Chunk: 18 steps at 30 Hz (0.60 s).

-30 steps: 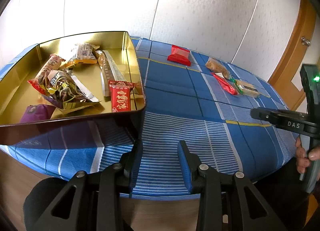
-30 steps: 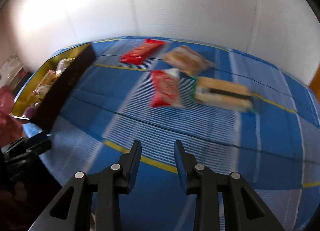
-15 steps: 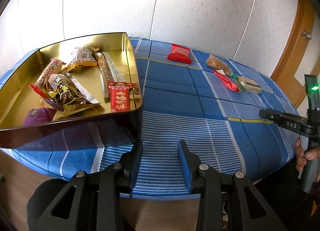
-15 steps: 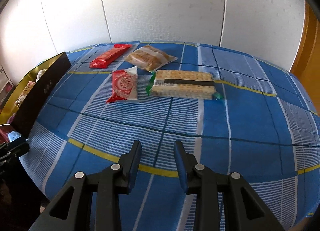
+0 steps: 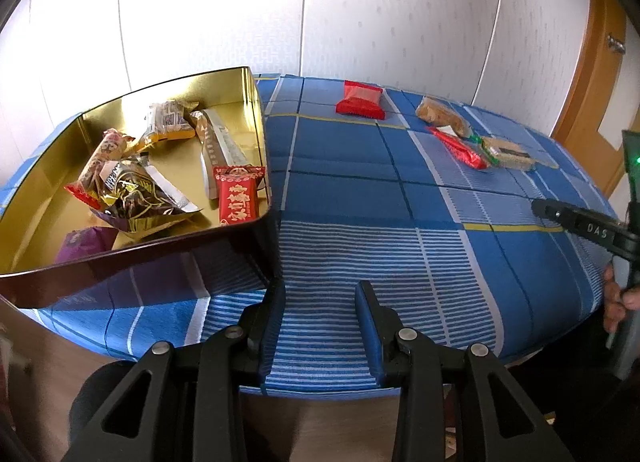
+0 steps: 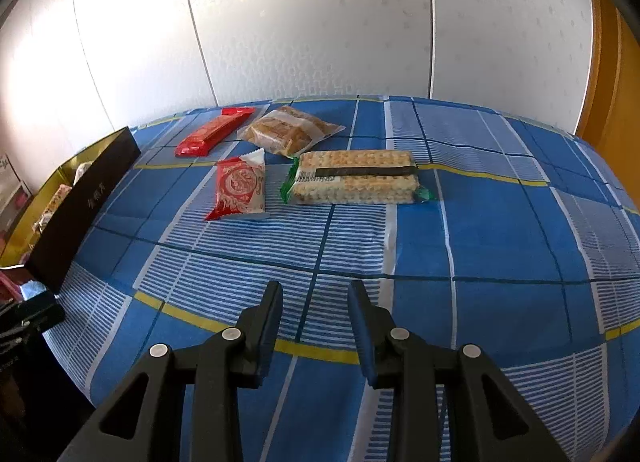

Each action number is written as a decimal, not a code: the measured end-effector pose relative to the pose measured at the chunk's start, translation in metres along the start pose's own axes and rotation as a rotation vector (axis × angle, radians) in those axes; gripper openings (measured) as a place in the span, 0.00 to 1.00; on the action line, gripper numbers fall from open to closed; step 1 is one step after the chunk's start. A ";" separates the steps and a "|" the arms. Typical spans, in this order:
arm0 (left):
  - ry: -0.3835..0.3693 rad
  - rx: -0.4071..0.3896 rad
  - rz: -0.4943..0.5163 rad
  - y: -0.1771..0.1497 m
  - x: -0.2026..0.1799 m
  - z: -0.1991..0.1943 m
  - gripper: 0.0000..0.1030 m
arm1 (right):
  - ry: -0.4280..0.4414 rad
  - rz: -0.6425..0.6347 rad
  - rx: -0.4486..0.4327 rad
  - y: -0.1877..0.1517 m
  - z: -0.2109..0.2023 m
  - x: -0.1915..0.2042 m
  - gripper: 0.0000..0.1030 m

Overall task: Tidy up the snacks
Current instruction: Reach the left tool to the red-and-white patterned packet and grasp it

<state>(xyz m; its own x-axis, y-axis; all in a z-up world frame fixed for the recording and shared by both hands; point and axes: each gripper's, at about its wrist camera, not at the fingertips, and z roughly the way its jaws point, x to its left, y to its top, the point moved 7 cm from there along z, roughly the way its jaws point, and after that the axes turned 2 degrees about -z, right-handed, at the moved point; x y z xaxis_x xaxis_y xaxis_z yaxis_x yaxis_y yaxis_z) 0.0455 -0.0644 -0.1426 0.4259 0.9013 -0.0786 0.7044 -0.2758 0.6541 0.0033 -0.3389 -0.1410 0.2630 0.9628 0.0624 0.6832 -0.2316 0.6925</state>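
A: Where's the cracker pack [image 6: 354, 176]?
B: On the counter [image 6: 500, 230], far and ahead of the right claw [image 6: 315, 322], long axis running left-right.
A: Claws?
B: Both gape, holding nothing. The left claw [image 5: 320, 322] sits by the tin [image 5: 256, 102], farther off.

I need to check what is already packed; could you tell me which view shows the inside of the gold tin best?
The left wrist view: the tin lies open with its snacks visible. The right wrist view shows mostly its dark outer wall.
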 end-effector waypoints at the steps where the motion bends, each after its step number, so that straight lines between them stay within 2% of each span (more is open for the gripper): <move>1: 0.009 0.005 0.007 0.000 -0.001 0.000 0.36 | 0.003 0.003 -0.002 0.000 -0.001 -0.001 0.33; 11: 0.057 0.076 0.067 0.003 -0.012 0.003 0.36 | 0.041 0.056 -0.020 0.001 0.000 -0.005 0.33; 14: 0.047 0.096 0.086 0.006 -0.019 0.003 0.35 | 0.043 0.064 -0.021 0.001 0.000 -0.006 0.33; 18: 0.015 0.084 0.107 0.018 -0.033 -0.002 0.35 | 0.019 0.090 -0.028 0.001 -0.001 -0.012 0.33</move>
<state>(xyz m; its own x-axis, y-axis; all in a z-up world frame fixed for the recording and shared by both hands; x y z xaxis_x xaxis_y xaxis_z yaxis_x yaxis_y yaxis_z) 0.0423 -0.0987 -0.1268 0.4932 0.8699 -0.0007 0.7010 -0.3969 0.5925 0.0000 -0.3506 -0.1405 0.3097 0.9407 0.1387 0.6379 -0.3137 0.7033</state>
